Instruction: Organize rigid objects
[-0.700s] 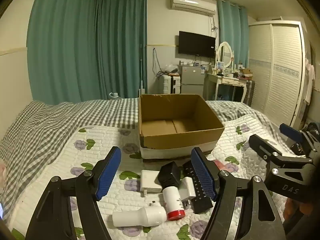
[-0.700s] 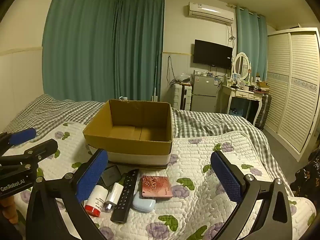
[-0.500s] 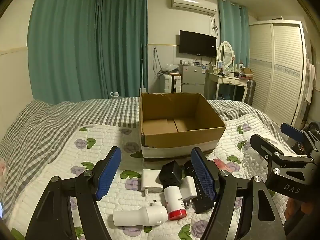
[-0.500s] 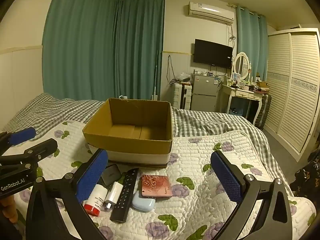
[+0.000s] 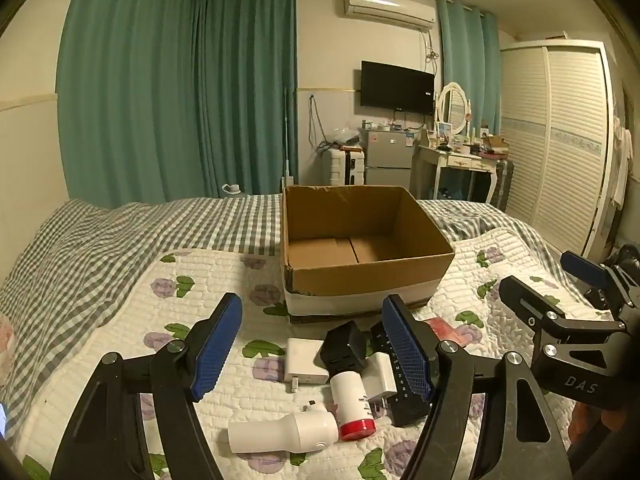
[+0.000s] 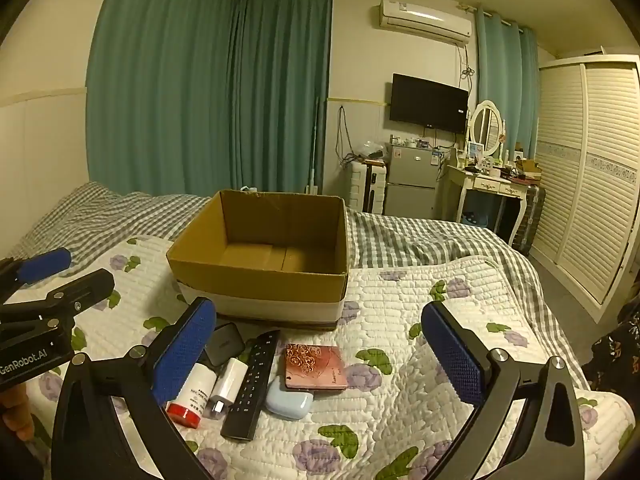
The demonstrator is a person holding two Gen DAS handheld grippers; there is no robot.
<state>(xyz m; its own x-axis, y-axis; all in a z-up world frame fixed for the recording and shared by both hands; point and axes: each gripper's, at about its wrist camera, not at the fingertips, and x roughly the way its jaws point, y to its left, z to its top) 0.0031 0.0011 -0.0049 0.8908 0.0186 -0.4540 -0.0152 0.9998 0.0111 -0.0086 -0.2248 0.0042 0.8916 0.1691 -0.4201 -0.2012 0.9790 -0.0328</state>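
Both my grippers hover spread wide over the clutter on the quilt.

My left gripper [image 5: 312, 346] and right gripper [image 6: 320, 352] hold nothing. Before the open brown cardboard box [image 6: 260, 276] (white band round its base) lie a red-capped white bottle [image 5: 352, 406], black remote [image 6: 252, 386], pink floral case [image 6: 314, 366], pale blue case [image 6: 288, 400], and white charger [image 5: 304, 364], crowded together.

Ahead of the jaws, teal curtains [image 5: 180, 92] hang floor-length across the far corner. An air conditioner [image 5: 389, 3] sits high on the cream wall, a dark television [image 5: 397, 84] below it. Further right stand a small grey fridge [image 5: 387, 156], a white dressing table [image 6: 486, 184] with oval mirror, and a louvred wardrobe [image 6: 592, 168]
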